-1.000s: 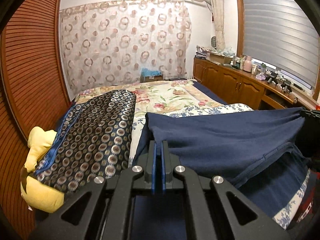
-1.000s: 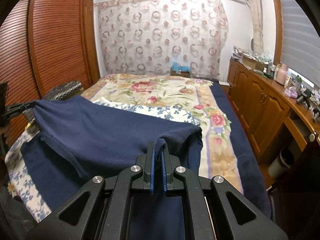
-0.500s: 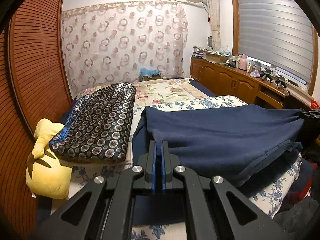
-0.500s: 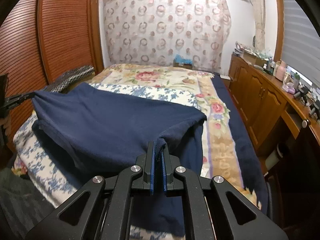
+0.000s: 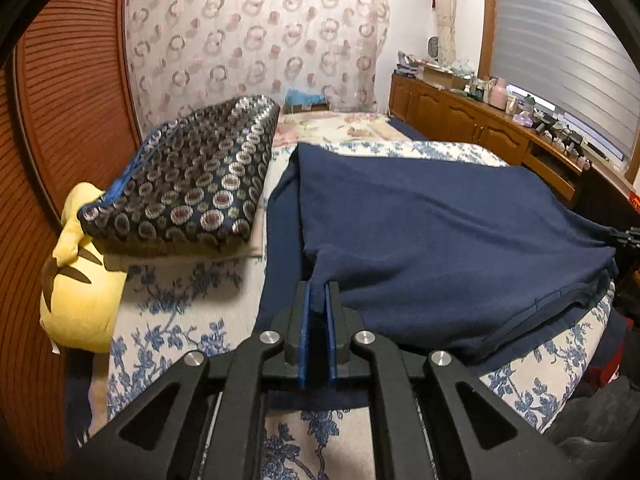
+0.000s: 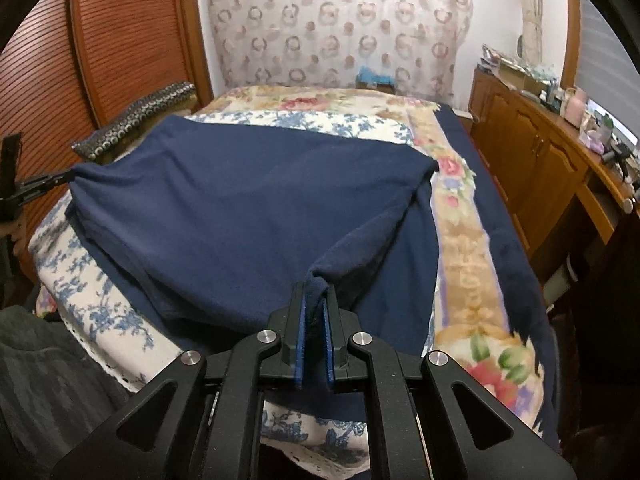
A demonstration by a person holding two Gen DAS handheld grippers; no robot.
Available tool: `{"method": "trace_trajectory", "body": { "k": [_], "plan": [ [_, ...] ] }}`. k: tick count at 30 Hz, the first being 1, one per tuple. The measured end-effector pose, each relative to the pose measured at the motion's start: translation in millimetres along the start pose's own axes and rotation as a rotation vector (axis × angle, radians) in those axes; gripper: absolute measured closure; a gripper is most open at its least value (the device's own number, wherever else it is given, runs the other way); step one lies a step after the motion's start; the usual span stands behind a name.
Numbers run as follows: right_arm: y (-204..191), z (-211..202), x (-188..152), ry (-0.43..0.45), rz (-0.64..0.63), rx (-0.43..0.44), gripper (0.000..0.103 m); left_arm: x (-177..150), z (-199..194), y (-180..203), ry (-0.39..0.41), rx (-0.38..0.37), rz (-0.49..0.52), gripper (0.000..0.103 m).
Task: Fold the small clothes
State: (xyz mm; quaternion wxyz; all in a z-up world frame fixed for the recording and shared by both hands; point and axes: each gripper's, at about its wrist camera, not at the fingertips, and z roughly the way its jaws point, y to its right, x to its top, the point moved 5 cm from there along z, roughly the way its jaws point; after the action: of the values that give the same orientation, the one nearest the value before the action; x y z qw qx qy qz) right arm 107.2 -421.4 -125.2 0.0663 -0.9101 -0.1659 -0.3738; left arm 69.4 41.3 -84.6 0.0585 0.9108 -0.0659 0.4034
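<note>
Item under handling: one navy garment (image 5: 432,240), fleece-like, spread across the near end of the bed (image 6: 460,240) on a blue-floral white cover (image 5: 184,312). It lies in at least two layers; a hemmed lower layer shows beneath the upper at 4 o'clock in the left wrist view. The upper layer is drawn taut between two held corners, judged to keep the fold edge straight while it is laid over.

Left gripper (image 5: 319,300): clenched, blue pads nearly together, a corner of the navy garment pinched between them. Cloth rises from the pads toward 12 o'clock.

Right gripper (image 6: 314,308): clenched likewise on the opposite near corner, a bunched tuft standing between the pads. In this view the left gripper appears at 9 o'clock, its tip at the garment's far corner.

Surroundings: a patterned dark cushion (image 5: 192,184) lies at 10 o'clock of the garment in the left wrist view, just beside it, with a yellow plush toy (image 5: 80,280) at 9 o'clock. Wooden cabinets (image 6: 532,152) stand at 2 o'clock, well apart.
</note>
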Motion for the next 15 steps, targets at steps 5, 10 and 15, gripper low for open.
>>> {"method": "trace_trajectory", "body": {
  "k": [5,10,15],
  "plan": [
    [8,-6,13,0.029,0.000,-0.054,0.085,-2,-3,0,-0.006,-0.003,0.003,0.081],
    [4,-5,28,0.067,-0.023,-0.068,0.063,-5,1,-3,-0.023,-0.004,0.003,0.059],
    [-14,22,35,0.065,-0.047,-0.033,0.061,-11,11,-6,-0.056,-0.008,-0.006,0.050]
  ]
}}
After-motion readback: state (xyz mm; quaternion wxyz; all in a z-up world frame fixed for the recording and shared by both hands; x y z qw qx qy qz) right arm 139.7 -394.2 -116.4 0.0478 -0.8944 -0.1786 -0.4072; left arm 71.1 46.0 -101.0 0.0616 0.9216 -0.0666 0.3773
